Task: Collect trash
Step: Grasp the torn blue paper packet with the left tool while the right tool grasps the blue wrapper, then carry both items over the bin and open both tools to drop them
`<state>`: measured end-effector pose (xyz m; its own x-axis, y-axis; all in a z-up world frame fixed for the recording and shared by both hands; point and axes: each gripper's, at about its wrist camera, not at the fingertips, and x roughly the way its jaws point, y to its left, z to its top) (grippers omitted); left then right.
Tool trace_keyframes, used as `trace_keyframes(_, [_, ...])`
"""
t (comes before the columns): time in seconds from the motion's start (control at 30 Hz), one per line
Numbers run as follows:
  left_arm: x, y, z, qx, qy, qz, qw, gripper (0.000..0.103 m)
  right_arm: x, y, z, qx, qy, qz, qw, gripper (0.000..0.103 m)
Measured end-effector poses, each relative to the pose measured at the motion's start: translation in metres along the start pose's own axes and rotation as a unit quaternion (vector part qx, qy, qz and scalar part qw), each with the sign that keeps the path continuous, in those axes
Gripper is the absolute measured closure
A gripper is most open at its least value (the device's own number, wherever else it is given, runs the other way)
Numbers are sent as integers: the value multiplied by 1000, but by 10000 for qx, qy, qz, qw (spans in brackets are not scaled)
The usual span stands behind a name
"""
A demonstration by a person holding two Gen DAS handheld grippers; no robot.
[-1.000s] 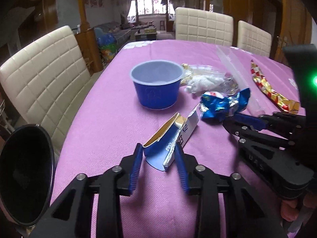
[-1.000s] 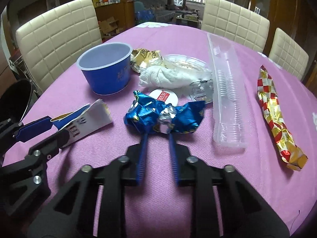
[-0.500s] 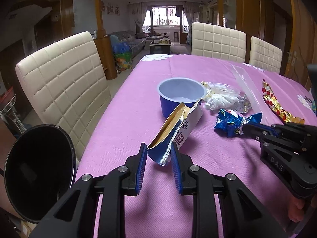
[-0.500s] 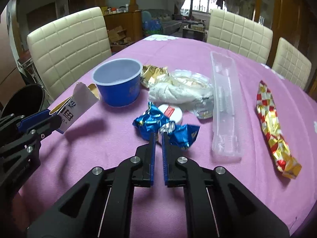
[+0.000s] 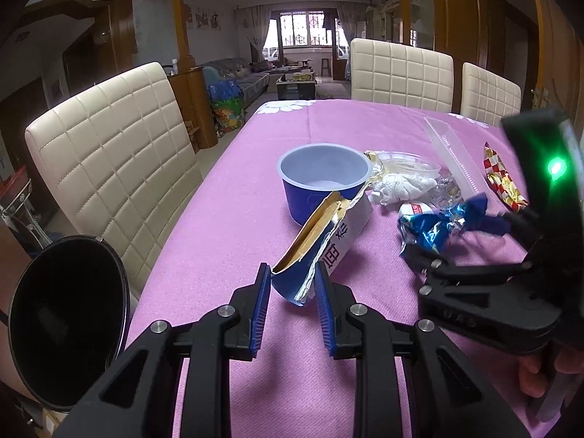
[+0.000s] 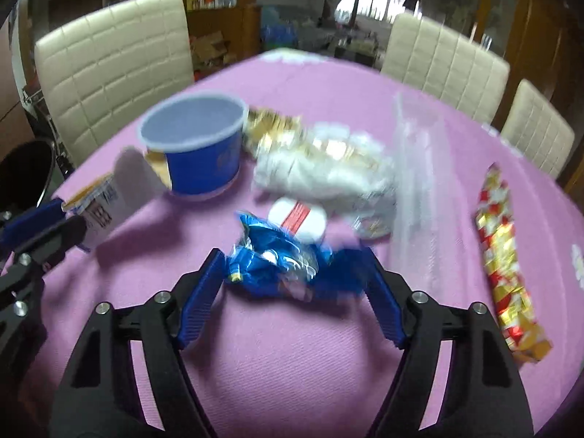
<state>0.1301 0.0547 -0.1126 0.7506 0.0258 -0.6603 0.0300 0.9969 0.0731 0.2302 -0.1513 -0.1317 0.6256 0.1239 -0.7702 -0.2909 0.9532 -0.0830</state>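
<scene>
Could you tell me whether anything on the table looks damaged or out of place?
The blue and white carton in the left hand-held gripper is torn open and flattened. Otherwise it is just crumpled trash on the purple tablecloth.

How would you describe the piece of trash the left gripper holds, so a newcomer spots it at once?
On the pink tablecloth, find the blue cup near the middle. Leaning up in front of it, pinched at its lower end by the left gripper, is a torn carton. Unlike the crinkly foil wrappers nearby, it is stiff card, blue and white outside, gold inside.
</scene>
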Motion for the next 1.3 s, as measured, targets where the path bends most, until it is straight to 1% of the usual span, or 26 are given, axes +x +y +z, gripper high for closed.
trace_keyframes(0.03, [0,0,0,1,2,7,10000,79,-3,-1,-1,33,-8,14,10000,63])
trace_keyframes(0.07, [0,-1,0,-2,0,9,10000,79,-3,0,-1,45,40,-19,10000,82])
trace_keyframes(0.13, [-2,0,0,-2,-21,16,10000,79,-9,-1,-4,113,-35,52,9999,83])
trace_keyframes(0.33, [-14,5,-1,-36,-151,56,9999,79,-32,9,-10,10,-293,189,9994,84])
trace_keyframes(0.63, [-40,23,-2,-101,-441,250,9987,79,-53,29,-9,-109,-398,485,9980,84])
trace_keyframes(0.83, [-53,45,-5,-205,-553,502,9970,79,-61,44,-6,-169,-480,600,9969,84])
trace_keyframes(1.0, [-60,59,-11,-226,-616,724,9952,79,-63,57,-4,-288,-603,538,9963,84])
trace_keyframes(1.3, [-67,90,-19,-376,-634,1112,9911,78,-69,85,1,-569,-649,820,9929,84])
